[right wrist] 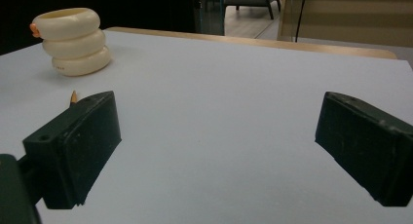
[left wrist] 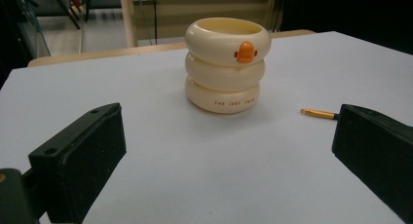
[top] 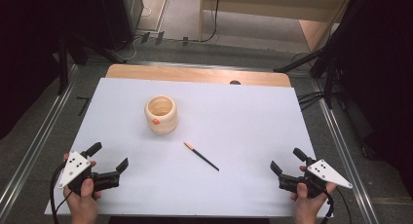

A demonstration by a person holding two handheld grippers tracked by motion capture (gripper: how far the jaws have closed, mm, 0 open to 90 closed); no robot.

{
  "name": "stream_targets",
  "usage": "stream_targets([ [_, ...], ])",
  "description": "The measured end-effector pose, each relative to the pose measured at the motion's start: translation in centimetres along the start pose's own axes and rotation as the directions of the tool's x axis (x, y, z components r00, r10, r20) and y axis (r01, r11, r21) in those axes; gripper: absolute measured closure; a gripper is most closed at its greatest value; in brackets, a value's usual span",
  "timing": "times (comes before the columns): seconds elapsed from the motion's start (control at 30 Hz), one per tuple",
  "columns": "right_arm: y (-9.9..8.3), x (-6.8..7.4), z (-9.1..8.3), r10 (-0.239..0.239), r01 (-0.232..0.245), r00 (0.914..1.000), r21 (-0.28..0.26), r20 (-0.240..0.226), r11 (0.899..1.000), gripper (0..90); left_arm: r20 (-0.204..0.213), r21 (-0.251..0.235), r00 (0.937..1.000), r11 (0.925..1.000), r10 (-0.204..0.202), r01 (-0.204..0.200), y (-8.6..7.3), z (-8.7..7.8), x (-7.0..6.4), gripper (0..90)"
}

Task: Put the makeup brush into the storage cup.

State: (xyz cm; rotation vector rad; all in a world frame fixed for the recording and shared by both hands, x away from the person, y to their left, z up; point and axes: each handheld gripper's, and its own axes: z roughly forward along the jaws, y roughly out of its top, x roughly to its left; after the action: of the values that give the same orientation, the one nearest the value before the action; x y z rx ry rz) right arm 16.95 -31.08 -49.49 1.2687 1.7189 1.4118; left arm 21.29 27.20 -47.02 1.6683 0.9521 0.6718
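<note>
High view: the left gripper (top: 108, 156) at lower left and the right gripper (top: 287, 159) at lower right both rest with jaws apart, holding nothing. A cream holder (top: 160, 114) stands at centre left, a pencil (top: 201, 156) lying apart below it.

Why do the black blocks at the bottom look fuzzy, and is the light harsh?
Both gripper views: the jaws sit too near the lens, so they blur; the cup stays sharp. High view: soft, even light, only a faint shadow by the cup and pencil, no glare.
</note>
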Motion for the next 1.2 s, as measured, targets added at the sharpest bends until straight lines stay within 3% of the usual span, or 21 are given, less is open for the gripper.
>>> stream_targets([
  [0.2, 0.5, 0.6, 0.2, -0.026, 0.026, 0.9996, 0.010, 0.009, 1.000, 9.3, -0.002, -0.004, 1.0000, 1.0000, 0.004, -0.004, -0.1, 0.0, 0.0, 0.0],
  [0.43, 1.3, 1.9, 0.8, -0.094, 0.094, 0.9954, 0.040, 0.014, 0.995, 12.6, -0.004, -0.017, 1.0000, 0.9998, -0.008, 0.008, -0.2, 0.1, 0.3, 0.0],
  [0.67, 1.8, 2.4, 2.0, -0.077, 0.078, 0.9968, 0.058, -0.025, 0.995, 11.4, 0.007, -0.021, 1.0000, 0.9998, -0.004, 0.004, -0.2, 0.1, 0.2, 0.0],
  [0.8, 2.4, 2.9, 3.2, -0.081, 0.086, 0.9947, 0.083, -0.063, 0.993, 5.4, 0.006, -0.026, 1.0000, 0.9997, -0.004, 0.004, -0.2, 0.1, 0.3, 0.0],
  [1.2, 3.8, 3.7, 5.4, -0.102, 0.110, 0.9909, 0.086, -0.087, 0.990, 2.8, 0.006, -0.030, 1.0000, 0.9995, 0.006, -0.006, -0.2, 0.1, 0.2, 0.0],
])
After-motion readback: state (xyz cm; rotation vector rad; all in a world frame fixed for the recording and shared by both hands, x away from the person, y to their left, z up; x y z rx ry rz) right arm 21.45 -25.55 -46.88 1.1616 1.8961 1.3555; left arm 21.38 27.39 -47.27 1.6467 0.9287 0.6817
